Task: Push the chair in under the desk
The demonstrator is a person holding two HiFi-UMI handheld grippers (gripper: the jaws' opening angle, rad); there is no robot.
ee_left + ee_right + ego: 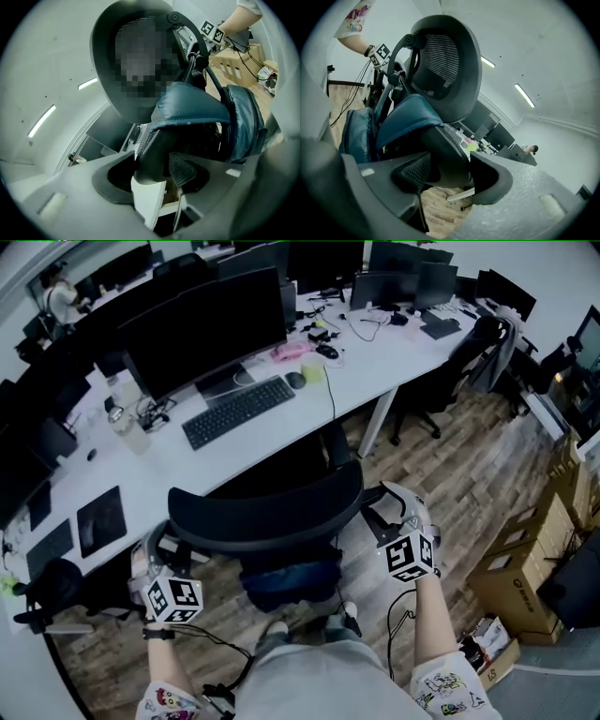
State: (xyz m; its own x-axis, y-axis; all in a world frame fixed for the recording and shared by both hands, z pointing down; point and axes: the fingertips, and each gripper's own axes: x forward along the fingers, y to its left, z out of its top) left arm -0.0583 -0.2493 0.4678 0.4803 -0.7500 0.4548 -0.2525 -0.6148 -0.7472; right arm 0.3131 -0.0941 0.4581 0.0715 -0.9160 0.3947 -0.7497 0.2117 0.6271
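A black office chair [272,510] with a mesh back and a blue cushion [281,582] stands in front of the white desk [375,362], its seat partly under the desk edge. My left gripper [155,557] is at the chair's left armrest and my right gripper [389,512] at its right armrest. In the left gripper view the dark armrest [154,150] fills the gap between the jaws of my left gripper [159,174]. The right gripper view shows the other armrest [447,157] wedged between the jaws of my right gripper [445,169].
On the desk are a keyboard [237,411], a large monitor [202,329] and cables. A second chair [469,362] stands at the desk to the right. Cardboard boxes [525,559] sit on the wooden floor at right. A person [61,296] sits far back left.
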